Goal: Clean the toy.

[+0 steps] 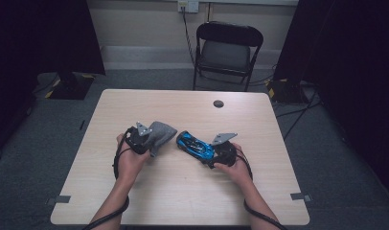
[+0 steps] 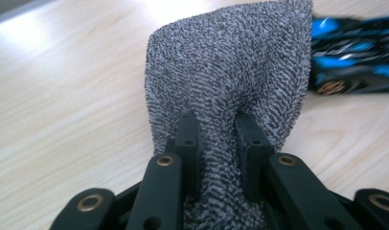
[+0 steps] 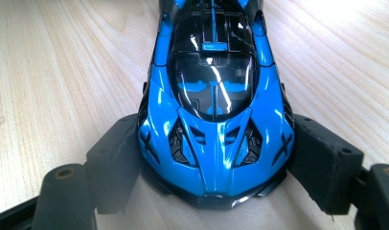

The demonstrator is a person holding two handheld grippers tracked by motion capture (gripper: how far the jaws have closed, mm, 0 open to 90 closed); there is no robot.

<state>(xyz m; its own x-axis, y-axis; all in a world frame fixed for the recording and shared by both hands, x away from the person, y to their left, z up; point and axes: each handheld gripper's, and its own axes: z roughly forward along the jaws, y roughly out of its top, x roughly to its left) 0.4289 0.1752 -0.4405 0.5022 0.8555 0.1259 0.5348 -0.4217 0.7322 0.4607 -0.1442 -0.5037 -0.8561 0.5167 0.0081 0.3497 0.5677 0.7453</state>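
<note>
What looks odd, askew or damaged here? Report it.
Nothing stands out. The left gripper pinches a grey cloth; the right gripper clamps the blue toy car, which looks intact on the table.

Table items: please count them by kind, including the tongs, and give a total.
Toy car, blue and black: 1
Grey cloth: 1
Tongs: 2, left tongs shut on the cloth, right tongs around the car
Total: 4
</note>
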